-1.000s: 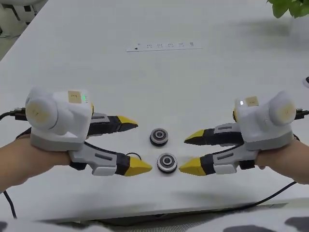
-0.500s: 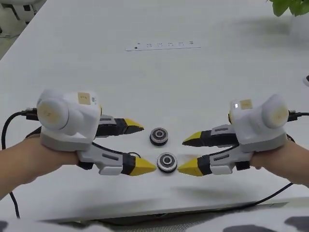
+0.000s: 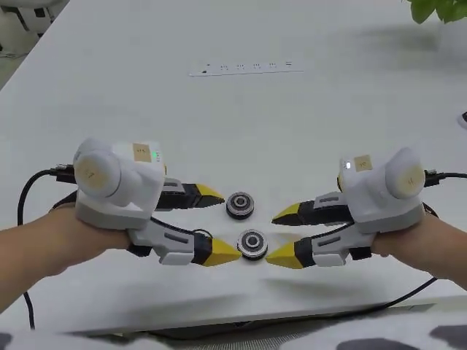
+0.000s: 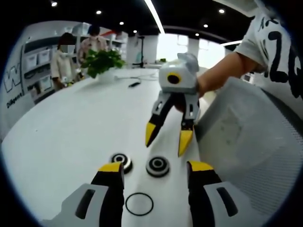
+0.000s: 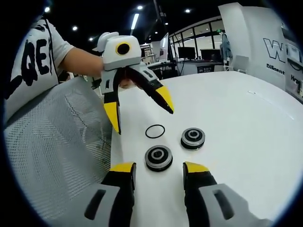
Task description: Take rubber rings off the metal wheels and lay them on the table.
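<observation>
Two metal wheels flat on the white table point(image 3: 292, 131), near wheel point(image 3: 252, 244), far wheel point(image 3: 240, 205), black rubber on the rims; loose rubber ring point(image 4: 139, 204) between the jaws of the left gripper point(image 3: 228, 226); right gripper point(image 3: 271, 236) opposite; both spread wide, empty

My left gripper point(image 3: 227, 224) and right gripper point(image 3: 273, 235) wear smooth matt plastic, white and grey, tipped yellow. The near wheel point(image 3: 252, 244) and far wheel point(image 3: 240, 205) show shiny metal hubs inside dull black rubber. The loose rubber ring point(image 4: 139, 204) looks matt on the smooth white table point(image 3: 233, 124).
</observation>
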A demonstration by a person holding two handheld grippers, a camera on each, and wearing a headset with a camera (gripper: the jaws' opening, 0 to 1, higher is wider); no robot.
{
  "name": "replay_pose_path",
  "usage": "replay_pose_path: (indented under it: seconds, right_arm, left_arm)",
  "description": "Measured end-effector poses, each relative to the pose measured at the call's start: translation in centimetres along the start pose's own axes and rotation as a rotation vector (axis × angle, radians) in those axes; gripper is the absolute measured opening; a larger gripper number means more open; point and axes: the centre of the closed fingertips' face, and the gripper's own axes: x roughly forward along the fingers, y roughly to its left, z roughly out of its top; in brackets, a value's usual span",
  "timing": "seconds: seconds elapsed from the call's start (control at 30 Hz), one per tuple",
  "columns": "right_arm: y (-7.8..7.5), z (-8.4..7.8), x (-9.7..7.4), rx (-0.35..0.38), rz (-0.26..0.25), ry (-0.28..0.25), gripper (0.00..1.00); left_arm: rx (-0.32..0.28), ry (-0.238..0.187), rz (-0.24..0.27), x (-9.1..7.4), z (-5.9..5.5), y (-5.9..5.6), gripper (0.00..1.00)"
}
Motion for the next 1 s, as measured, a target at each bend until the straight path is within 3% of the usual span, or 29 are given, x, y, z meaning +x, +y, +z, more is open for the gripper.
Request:
replay_pose_path:
  seconds: [1.0]
  right_arm:
    - [0.1, -0.4, 1.1, 0.012, 0.007, -0.005, 0.33]
  left_arm:
    - [-0.017, 0.041, -0.037, 1.7, -1.4, -0.7, 0.42]
